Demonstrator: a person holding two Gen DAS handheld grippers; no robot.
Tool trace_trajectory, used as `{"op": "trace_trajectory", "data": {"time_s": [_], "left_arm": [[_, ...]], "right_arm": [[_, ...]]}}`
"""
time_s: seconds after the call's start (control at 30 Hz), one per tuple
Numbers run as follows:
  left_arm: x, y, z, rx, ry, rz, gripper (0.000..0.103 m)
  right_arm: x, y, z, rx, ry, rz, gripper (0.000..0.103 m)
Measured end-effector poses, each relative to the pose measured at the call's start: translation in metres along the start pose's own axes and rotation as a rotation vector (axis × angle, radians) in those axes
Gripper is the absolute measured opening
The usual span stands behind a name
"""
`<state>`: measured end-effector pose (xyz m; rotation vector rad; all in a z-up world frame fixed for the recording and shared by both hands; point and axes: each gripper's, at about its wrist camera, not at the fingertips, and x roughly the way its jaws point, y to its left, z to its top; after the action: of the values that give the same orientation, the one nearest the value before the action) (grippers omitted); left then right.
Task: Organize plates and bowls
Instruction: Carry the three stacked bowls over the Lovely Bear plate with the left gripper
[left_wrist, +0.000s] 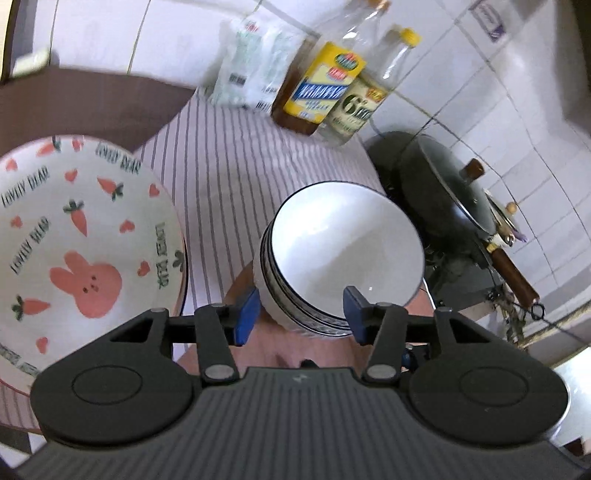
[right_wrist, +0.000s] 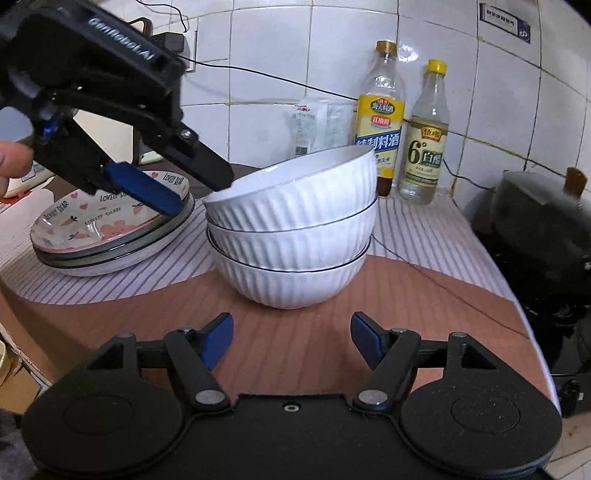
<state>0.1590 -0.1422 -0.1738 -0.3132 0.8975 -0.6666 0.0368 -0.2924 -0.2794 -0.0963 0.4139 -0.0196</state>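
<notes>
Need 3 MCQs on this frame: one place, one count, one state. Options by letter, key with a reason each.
1. Where does the plate stack sit relative to the bowl stack, seen from the right wrist?
A. left of it
B. right of it
C. on top of it

2. How many white ribbed bowls are stacked?
A. two
B. three
C. five

3. What state is the right claw in?
A. shut on a bowl
B. shut on a plate
C. open, holding nothing

Answers:
1 A: the carrot-print plates lie left of the bowls on the striped cloth.
2 B: three rims show, nested.
3 C: its fingers stand apart over bare counter, short of the bowls.
</notes>
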Motion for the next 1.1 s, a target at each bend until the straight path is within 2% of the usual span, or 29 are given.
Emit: {"op": "trace_trajectory", "data": {"time_s": [0.07,0.17,0.2,0.33,0.5,0.77,0.9,1.1], "left_arm": [[0.010,0.000,0.005,-0.017,0.034,0.009,0.052],[0.022,-0.003,0.014,-0.010,0.081,0.023,0.055],[0.027,-0.004,0.016,-0.007,0.100,0.030,0.055],[0.042,-0.008,0.028,0.013,0.147,0.067,0.056],[0.057,-0.013,0.036,0.067,0.191,0.105,0.056],[0.071,-0.014,0.037,0.101,0.204,0.126,0.050],[0.071,-0.008,0.037,0.088,0.203,0.118,0.043],[0.070,-0.006,0.036,0.074,0.193,0.114,0.042]], "right_arm": [[0.007,-0.004,-0.001,0.018,-0.012,0.011,0.076],[0.016,-0.009,-0.002,0.051,-0.042,0.013,0.092],[0.017,-0.011,-0.003,0.062,-0.064,0.010,0.093],[0.027,-0.016,-0.002,0.087,-0.075,0.025,0.095],[0.039,-0.012,-0.001,0.057,-0.078,0.045,0.095],[0.053,-0.008,0.007,0.026,-0.093,0.069,0.096],[0.056,-0.009,0.009,0.031,-0.098,0.071,0.097],[0.057,-0.008,0.008,0.041,-0.096,0.073,0.097]]}}
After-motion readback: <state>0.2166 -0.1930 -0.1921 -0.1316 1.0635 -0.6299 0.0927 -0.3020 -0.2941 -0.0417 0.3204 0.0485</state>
